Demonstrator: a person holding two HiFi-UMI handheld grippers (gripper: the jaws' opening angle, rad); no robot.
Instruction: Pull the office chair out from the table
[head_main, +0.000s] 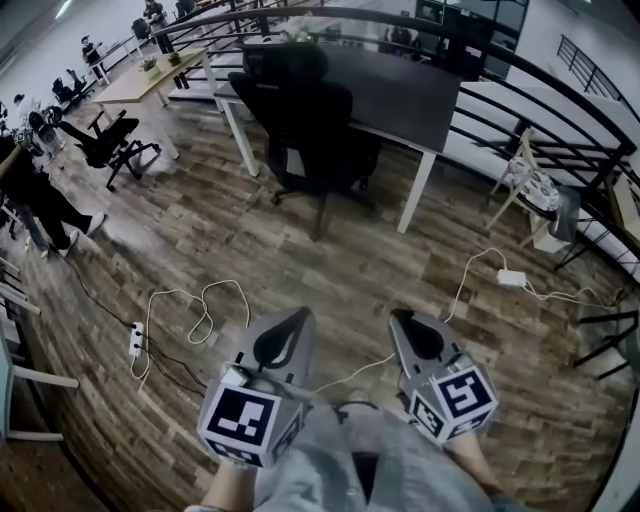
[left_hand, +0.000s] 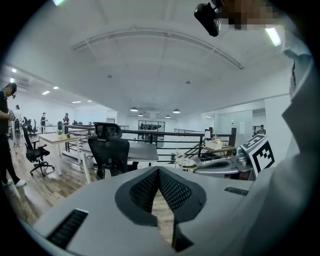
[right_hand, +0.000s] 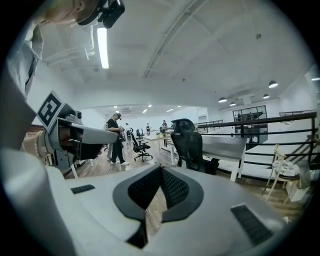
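Well short of the office chair (head_main: 305, 125), left claw (head_main: 302, 314) and right claw (head_main: 398, 315) point slightly down, both closed, empty.

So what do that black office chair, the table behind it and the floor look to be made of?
Office chair: black, matte, probably mesh or fabric over a plastic frame; too dark to be sure. Table: smooth dark grey top, likely laminate, on white legs that look like painted metal. Floor: wood-look planks with visible grain and seams, real wood or vinyl I can't tell.
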